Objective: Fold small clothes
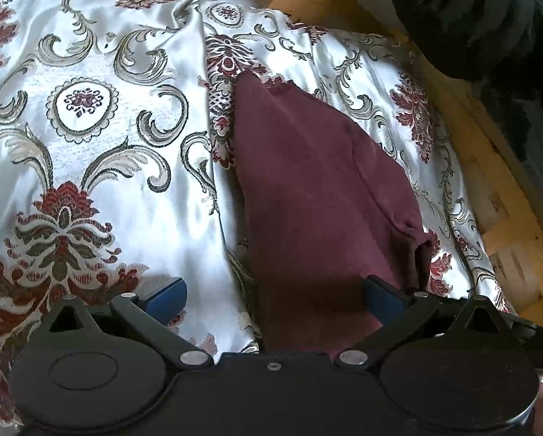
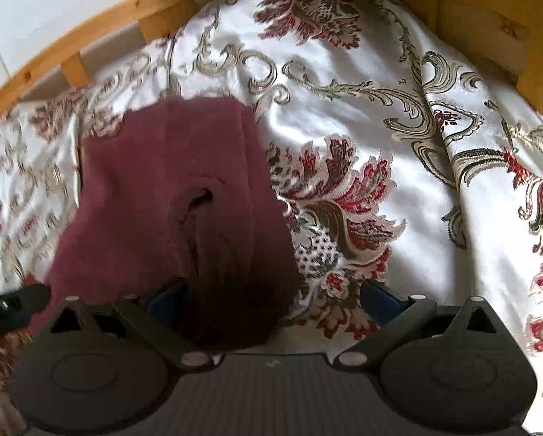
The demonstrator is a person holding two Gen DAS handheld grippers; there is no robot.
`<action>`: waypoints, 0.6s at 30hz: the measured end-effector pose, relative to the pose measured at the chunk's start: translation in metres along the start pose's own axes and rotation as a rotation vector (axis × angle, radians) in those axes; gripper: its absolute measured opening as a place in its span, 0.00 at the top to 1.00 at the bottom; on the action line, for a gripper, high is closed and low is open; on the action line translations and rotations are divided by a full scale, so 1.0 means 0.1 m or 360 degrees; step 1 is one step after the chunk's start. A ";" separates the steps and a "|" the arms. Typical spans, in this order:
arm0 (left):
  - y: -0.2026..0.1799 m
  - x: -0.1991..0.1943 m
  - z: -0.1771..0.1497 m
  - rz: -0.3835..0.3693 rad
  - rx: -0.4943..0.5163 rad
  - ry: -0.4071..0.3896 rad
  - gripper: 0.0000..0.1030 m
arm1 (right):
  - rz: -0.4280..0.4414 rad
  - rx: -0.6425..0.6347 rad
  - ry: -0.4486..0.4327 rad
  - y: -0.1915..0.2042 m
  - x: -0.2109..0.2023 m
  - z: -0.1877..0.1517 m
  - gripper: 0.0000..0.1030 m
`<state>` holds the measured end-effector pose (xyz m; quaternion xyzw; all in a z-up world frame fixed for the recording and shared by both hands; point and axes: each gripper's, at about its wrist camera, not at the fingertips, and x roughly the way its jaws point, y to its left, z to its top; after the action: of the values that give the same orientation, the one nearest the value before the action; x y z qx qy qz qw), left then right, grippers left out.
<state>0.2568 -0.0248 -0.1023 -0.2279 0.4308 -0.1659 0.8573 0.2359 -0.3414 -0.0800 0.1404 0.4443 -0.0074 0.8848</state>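
spread fingers point(image 2: 184, 294) over maroon garment point(image 2: 169, 196)

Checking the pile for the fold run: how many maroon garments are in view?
1. A single maroon garment lies folded on the floral bedspread, by the wooden bed frame. The right wrist view shows the same piece. Anything beneath it or out of frame would be hidden.

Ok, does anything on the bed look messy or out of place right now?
Nothing spilled or damaged. The maroon garment lies in a lumpy, uneven fold with a puckered crease, and the floral bedspread beneath it is rumpled into ridges.
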 end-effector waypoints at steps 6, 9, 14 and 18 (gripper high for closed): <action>0.00 0.01 0.01 0.0000 -0.0015 0.0004 0.01 | 0.0084 0.0146 -0.0121 -0.08 -0.05 0.04 0.00; 0.00 0.01 0.01 0.0001 -0.0016 0.0005 0.01 | 0.0112 0.0199 -0.0096 -0.12 0.01 0.05 0.00; 0.01 0.02 0.02 -0.0002 -0.0023 0.0011 0.01 | 0.0003 0.0163 0.0044 -0.13 0.17 0.01 0.00; 0.02 0.02 0.01 0.0000 -0.0031 0.0011 0.01 | 0.0025 0.0181 0.0036 -0.14 0.14 0.01 0.00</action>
<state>0.2588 -0.0241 -0.1039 -0.2358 0.4354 -0.1624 0.8535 0.2438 -0.3533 -0.0940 0.1942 0.4522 -0.0241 0.8702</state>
